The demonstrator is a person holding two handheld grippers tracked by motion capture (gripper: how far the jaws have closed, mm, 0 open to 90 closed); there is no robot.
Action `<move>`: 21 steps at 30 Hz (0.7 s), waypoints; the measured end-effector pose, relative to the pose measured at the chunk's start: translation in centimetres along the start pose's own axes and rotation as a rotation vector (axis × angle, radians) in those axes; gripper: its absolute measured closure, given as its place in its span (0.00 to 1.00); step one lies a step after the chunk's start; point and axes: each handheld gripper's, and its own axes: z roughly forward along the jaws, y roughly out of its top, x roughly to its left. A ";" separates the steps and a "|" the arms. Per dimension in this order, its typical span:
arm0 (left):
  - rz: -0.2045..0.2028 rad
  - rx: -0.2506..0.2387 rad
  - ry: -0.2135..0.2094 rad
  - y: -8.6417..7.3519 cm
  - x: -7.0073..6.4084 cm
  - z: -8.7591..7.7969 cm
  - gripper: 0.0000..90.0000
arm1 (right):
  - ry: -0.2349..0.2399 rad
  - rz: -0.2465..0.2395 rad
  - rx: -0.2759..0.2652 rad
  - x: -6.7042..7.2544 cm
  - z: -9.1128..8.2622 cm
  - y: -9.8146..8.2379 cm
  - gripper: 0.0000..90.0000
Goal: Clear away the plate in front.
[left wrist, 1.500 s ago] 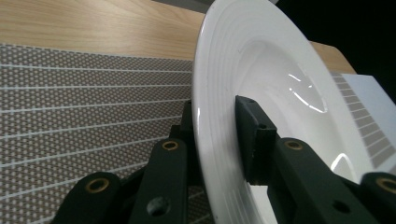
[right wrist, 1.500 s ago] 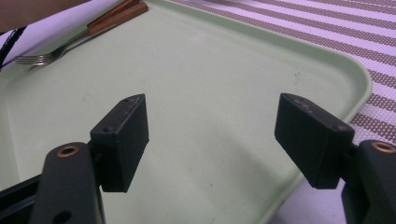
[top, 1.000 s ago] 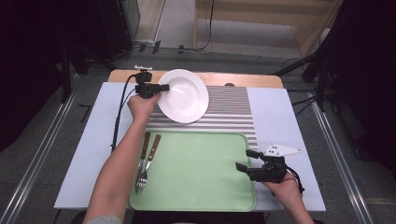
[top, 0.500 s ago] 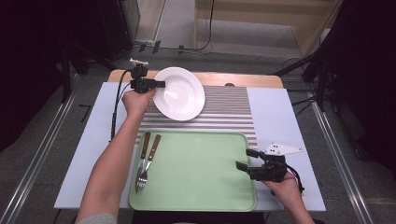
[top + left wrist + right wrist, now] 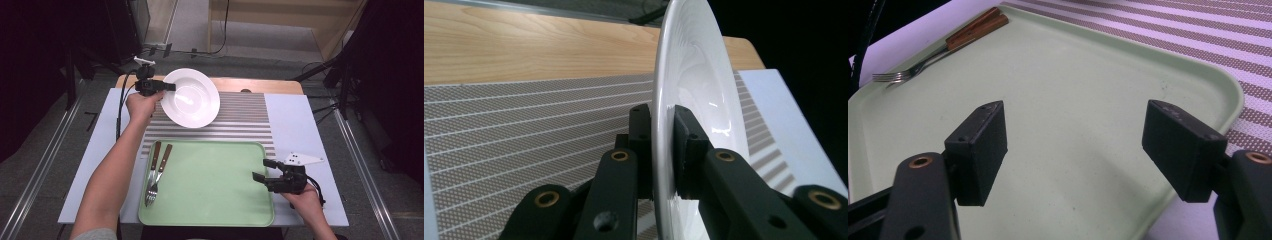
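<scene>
A white plate (image 5: 192, 97) hangs tilted over the far left part of the striped mat (image 5: 245, 117). My left gripper (image 5: 167, 86) is shut on its left rim. In the left gripper view the plate (image 5: 694, 75) stands edge-on, and the left gripper (image 5: 663, 140) pinches its rim from both sides. My right gripper (image 5: 262, 169) is open over the right edge of the green tray (image 5: 215, 180), with nothing between its fingers. The right gripper view shows the right gripper (image 5: 1075, 135) with its jaws wide apart above the bare tray (image 5: 1073, 75).
Two wooden-handled utensils (image 5: 156, 170), one a fork (image 5: 938, 50), lie at the tray's left side. The mat lies on a pale tabletop (image 5: 295, 120) with a wooden strip (image 5: 260, 85) at the far edge. Dark stands and cables surround the table.
My left gripper has carried the plate a little up and toward the far left. The right gripper has stayed open in the same place.
</scene>
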 end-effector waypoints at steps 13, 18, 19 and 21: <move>0.031 0.016 -0.047 -0.5 -2.1 -2.0 0.90 | 0.009 -0.004 -0.007 0.1 0.1 0.1 0.28; 0.038 0.023 -0.072 -1.0 -2.7 -2.5 0.90 | 0.010 0.003 -0.013 0.0 -0.1 0.1 0.28; 0.042 0.024 -0.076 -1.1 -2.8 -2.5 0.90 | 0.010 0.005 -0.013 0.0 -0.1 0.1 0.28; 0.041 0.027 -0.085 -1.5 -3.0 -2.6 0.90 | 0.011 0.005 -0.016 -0.1 0.0 0.1 0.28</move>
